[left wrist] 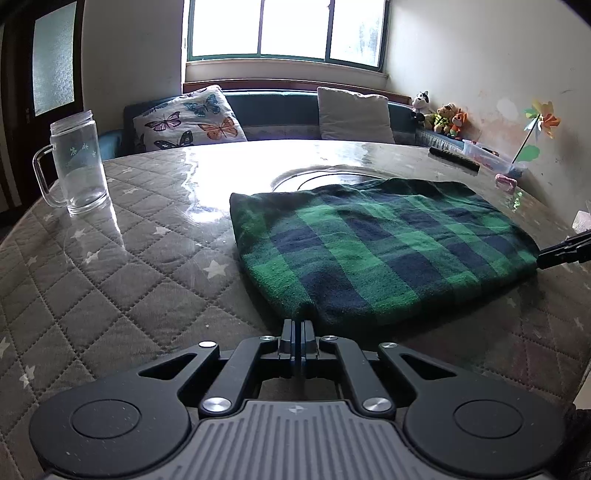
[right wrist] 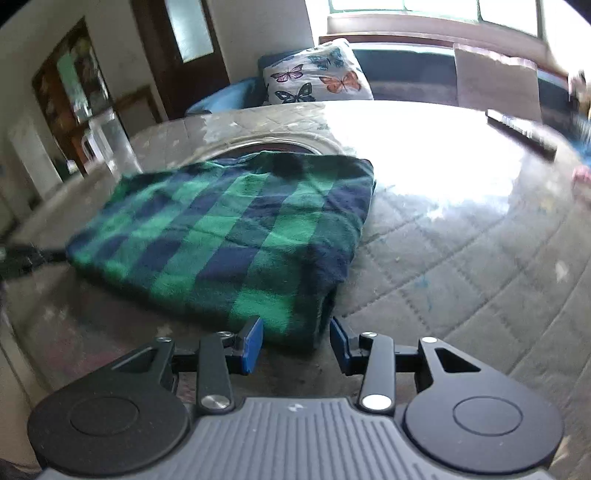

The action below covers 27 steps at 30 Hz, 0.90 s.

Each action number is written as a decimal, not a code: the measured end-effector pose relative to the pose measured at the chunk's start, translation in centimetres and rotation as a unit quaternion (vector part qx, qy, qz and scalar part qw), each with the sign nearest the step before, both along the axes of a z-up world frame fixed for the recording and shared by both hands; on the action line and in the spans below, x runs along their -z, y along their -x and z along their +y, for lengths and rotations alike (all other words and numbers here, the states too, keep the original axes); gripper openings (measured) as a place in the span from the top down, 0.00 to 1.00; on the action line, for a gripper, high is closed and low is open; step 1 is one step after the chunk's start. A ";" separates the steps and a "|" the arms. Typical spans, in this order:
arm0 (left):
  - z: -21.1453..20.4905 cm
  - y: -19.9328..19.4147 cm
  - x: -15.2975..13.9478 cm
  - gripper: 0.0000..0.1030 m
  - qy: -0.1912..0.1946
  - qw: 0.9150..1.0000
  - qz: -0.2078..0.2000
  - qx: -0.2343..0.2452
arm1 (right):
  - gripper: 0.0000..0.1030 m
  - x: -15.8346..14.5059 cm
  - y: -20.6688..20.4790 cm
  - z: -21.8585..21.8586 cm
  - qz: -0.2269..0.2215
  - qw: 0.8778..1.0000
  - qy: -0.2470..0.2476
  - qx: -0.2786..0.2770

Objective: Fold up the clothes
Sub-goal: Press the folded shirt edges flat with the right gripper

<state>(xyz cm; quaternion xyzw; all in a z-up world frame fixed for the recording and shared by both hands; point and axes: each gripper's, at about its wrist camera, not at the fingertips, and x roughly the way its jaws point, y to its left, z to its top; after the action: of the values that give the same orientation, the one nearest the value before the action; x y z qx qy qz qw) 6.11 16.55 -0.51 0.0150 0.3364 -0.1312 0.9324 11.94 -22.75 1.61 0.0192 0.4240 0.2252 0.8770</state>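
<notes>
**Left fingers pinched on plaid corner, right fingers spread at the other**

Left gripper (left wrist: 298, 326): fingers pressed together, a bit of green-and-navy plaid edge pinched between them at the nearest corner of the folded plaid garment (left wrist: 380, 243). Right gripper (right wrist: 296, 338): blue pads (right wrist: 254, 341) held well apart, bracketing the near corner of the same garment (right wrist: 236, 236), fabric lying in the gap with no visible clamping. Seen from the left wrist view, right gripper's dark tips (left wrist: 565, 247) just at the garment's right-hand edge; whether touching, cannot tell. Seen from the right wrist view, a dark blurred shape at the garment's left edge, the left gripper (right wrist: 33, 256).

Garment folded into a thick, roughly rectangular stack, lying flat on the table (left wrist: 110, 266), which wears a grey quilted cover with white stars under a glossy clear sheet. Far edge of the garment overlapping a round ring (left wrist: 321, 177) set in the tabletop.

Further out: a clear glass mug (left wrist: 77, 166) with a handle, upright, well apart from the garment on the left. A dark remote-like bar (left wrist: 454, 160) near the far right rim. Beyond the table, a bench with a butterfly cushion (left wrist: 192, 122) and a plain pale cushion (left wrist: 354, 114), small plush toys (left wrist: 443, 114) in the corner, a paper pinwheel (left wrist: 539, 122) by the wall, bright window (left wrist: 284, 29) above.
</notes>
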 end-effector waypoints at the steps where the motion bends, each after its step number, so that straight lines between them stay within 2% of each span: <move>1: -0.1 0.1 0.0 0.98 -0.001 1.000 0.001 0.000 | 0.66 0.2 -0.1 -0.1 0.006 1.000 -0.011 -0.001; 3: -0.2 0.3 -0.3 0.98 -0.008 1.000 -0.002 -0.001 | 0.93 0.4 -0.2 -0.4 0.007 1.000 -0.014 0.003; 6: -0.1 1.0 -1.2 1.00 -0.007 1.000 -0.013 0.004 | 0.93 0.2 -0.3 -1.2 0.001 1.000 -0.019 0.010; 9: -0.5 1.6 -1.1 1.00 -0.043 0.999 -0.015 0.004 | 0.94 -0.4 -0.2 -1.2 -0.016 1.000 -0.010 0.006; 12: -0.1 1.9 -0.1 1.00 -0.044 0.999 0.010 -0.007 | 0.94 -0.2 -0.2 -1.2 -0.014 1.000 -0.004 0.004; 15: 0.9 2.1 0.0 1.00 -0.018 0.999 0.021 -0.029 | 0.94 0.1 -0.2 -1.1 -0.010 1.000 0.001 0.001; 21: 1.3 2.0 -2.0 0.98 0.038 0.998 -0.003 -0.040 | 0.92 -0.4 -0.2 -0.7 -0.017 1.000 0.023 -0.008; 24: 0.0 1.3 -2.6 0.98 0.047 0.998 -0.019 -0.025 | 0.87 -0.7 -0.1 -0.6 -0.025 0.999 0.038 0.001; 27: -1.3 0.0 -2.5 0.98 0.044 0.999 -0.019 -0.009 | 0.86 -1.5 0.1 -0.6 -0.051 0.997 0.056 0.012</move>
<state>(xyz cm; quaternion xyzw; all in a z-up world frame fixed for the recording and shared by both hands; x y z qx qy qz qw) 6.15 15.23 2.00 -0.0263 0.3127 -0.1372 0.9395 11.84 -23.36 3.07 -0.0364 0.3901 0.1914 0.8999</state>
